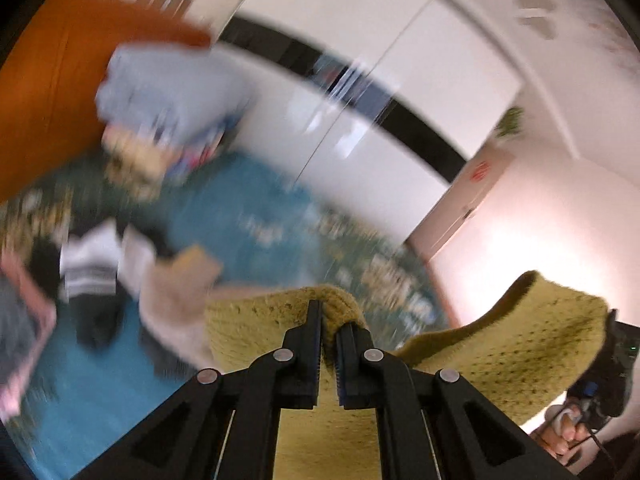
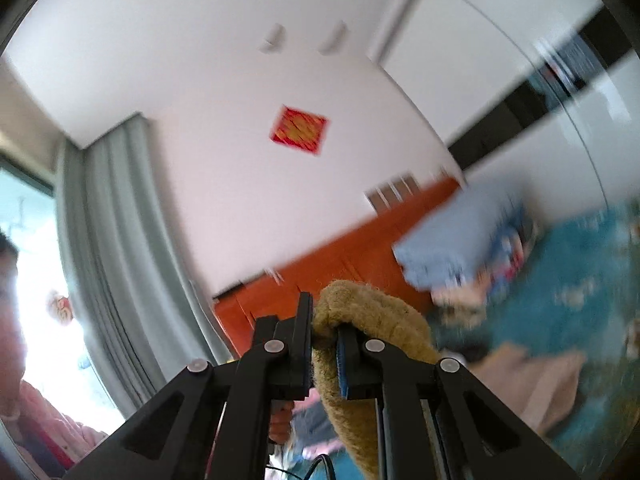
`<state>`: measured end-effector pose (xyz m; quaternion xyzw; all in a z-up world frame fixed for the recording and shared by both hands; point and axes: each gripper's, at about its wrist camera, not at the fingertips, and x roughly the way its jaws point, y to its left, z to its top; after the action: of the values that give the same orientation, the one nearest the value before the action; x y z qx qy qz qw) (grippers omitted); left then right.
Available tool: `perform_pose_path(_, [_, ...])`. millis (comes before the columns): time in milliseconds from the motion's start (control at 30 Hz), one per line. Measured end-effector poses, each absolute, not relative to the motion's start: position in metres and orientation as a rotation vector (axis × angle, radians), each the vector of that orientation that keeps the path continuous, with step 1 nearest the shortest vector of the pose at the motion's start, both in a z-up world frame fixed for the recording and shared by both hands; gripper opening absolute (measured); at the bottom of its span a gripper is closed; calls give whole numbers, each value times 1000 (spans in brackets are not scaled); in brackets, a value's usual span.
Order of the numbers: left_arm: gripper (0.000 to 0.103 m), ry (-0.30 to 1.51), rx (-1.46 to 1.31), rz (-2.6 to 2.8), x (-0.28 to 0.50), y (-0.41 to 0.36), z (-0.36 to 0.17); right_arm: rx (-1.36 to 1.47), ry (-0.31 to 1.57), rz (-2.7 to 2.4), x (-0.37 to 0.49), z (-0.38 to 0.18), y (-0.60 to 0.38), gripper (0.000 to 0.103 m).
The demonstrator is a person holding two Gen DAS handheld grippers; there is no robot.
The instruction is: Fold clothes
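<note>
Both grippers, left gripper [image 1: 329,320] and right gripper [image 2: 323,326], have jaws clamped on the yellow knit garment [image 1: 520,344] at lower centre; blurred clothes, possibly folded, lie on the teal bed [image 1: 256,208].

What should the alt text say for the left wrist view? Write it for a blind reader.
The left gripper is shut on a fold of a yellow-green knit garment, which hangs stretched toward the right. Behind it, blurred by motion, a teal patterned bedspread holds scattered clothes and a pale blue pile.
</note>
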<state>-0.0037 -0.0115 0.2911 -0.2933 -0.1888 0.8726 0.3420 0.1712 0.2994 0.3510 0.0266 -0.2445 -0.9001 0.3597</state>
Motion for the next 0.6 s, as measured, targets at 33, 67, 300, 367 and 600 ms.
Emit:
perform_pose_path(33, [6, -485, -732, 2283, 2, -18, 295, 42, -616, -2315, 177, 356, 300, 10])
perform_pose_path(67, [6, -479, -704, 2299, 9, -25, 298, 40, -608, -2306, 181, 354, 298, 10])
perform_pose_path(300, [6, -514, -912, 2435, 46, -88, 187, 385, -690, -2169, 172, 268, 262, 10])
perform_pose_path(367, [6, -623, -1091, 2440, 50, -116, 127, 526, -762, -2110, 166, 228, 249, 10])
perform_pose_path(600, [6, -903, -1525, 2407, 61, -182, -7, 1057, -935, -1850, 155, 84, 177, 11])
